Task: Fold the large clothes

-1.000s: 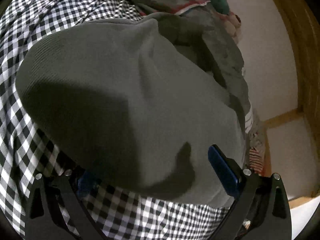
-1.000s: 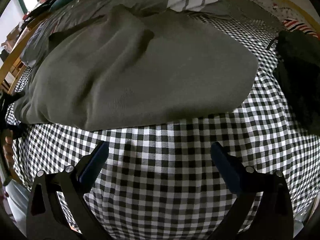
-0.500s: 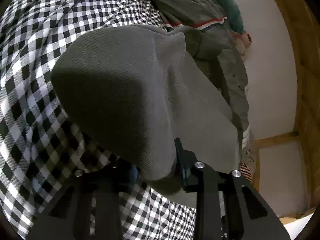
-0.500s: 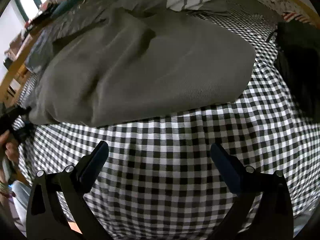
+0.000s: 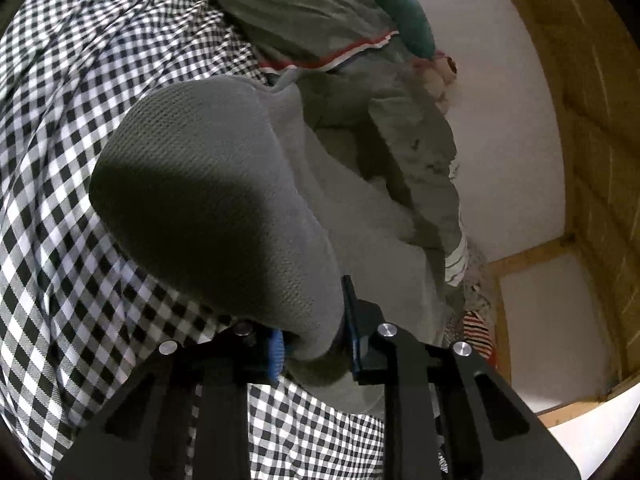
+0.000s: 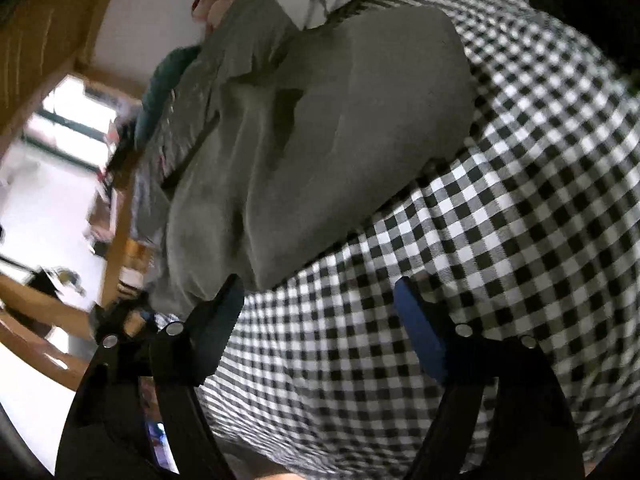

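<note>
Much of the grey garment (image 5: 208, 200) is hidden from me in the left wrist view: its near corner vanishes between my left claw (image 5: 312, 344) and the fold it makes there cannot be made out. My left claw is clamped on that corner at the lower centre of the frame, blue pads (image 5: 276, 348) pressed into the knit, the cloth lifting off the checked bedsheet (image 5: 60, 240) in a rounded hump. The right wrist view is tilted and blurred; the room at its left edge is smeared beyond reading. My right claw (image 6: 320, 312) hangs with its fingers well apart, gripping nothing, its left fingertip just beside the garment's lower edge, the other over bare check. A heap of other clothes (image 5: 320, 20) lies at the upper centre, against the white wall (image 5: 512, 140).
</note>
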The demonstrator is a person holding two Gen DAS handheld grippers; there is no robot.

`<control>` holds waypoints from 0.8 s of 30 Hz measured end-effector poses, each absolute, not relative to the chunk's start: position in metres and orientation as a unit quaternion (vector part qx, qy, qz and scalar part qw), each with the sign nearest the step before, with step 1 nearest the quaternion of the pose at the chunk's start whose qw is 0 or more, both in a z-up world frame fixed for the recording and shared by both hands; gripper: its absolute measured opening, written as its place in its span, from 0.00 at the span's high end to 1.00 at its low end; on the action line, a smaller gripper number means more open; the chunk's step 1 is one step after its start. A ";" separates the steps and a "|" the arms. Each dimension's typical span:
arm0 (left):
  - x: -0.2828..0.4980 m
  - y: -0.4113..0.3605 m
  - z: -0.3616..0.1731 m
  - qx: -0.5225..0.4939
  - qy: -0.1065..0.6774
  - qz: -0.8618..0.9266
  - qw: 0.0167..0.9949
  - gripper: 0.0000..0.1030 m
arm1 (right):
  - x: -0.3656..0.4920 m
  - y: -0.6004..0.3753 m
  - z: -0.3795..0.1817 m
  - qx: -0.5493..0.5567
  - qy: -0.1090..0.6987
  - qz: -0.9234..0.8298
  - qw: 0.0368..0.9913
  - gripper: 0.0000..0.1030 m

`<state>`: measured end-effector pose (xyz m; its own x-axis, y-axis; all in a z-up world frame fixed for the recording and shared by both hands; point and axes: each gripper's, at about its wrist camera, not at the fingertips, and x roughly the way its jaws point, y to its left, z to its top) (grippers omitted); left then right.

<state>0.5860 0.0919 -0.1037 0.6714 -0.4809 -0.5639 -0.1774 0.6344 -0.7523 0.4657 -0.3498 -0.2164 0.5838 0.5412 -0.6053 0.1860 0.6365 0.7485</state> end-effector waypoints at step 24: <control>0.590 0.093 -0.132 -0.385 0.439 -0.047 0.811 0.73 | 0.544 -0.370 -0.240 0.466 0.432 -0.016 0.772 0.57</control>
<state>0.5897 0.0933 -0.1324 0.6107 -0.4138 -0.6752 -0.2612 0.6996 -0.6651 0.5445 -0.3702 -0.2403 0.6262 0.3781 -0.6818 0.4279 0.5644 0.7060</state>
